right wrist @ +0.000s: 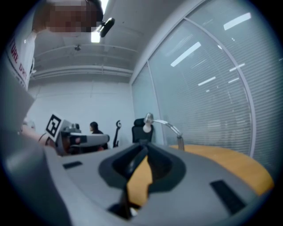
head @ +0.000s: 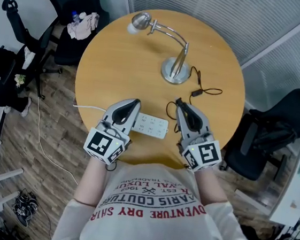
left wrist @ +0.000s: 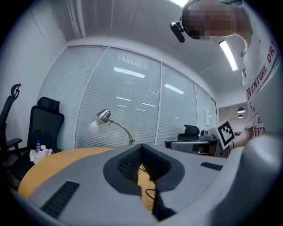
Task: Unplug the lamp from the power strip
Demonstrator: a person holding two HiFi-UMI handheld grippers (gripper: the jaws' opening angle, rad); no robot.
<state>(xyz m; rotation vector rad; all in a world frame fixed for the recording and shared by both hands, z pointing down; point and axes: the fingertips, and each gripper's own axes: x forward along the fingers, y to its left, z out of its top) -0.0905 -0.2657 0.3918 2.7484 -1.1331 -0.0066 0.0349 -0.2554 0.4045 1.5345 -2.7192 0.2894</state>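
A silver gooseneck lamp [head: 175, 70] stands at the far middle of the round wooden table [head: 111, 58]. Its black cord [head: 168, 109], with an inline switch [head: 196, 93], curls toward the white power strip [head: 152, 126] near the front edge; I cannot make out the plug. My left gripper [head: 136, 103] hovers over the strip's left end, tips together, holding nothing. My right gripper [head: 178, 101] is just right of the strip, its tip beside the cord, jaws a narrow gap apart and empty. The lamp [left wrist: 104, 117] shows ahead of the left gripper [left wrist: 141, 148], and the lamp [right wrist: 148, 119] ahead of the right gripper [right wrist: 144, 150].
The strip's white cable [head: 41, 131] leaves the table's left side and runs along the wooden floor. Black office chairs stand at the back left [head: 72, 3] and at the right [head: 269, 136]. A glass wall with blinds [head: 232, 13] lies behind the table.
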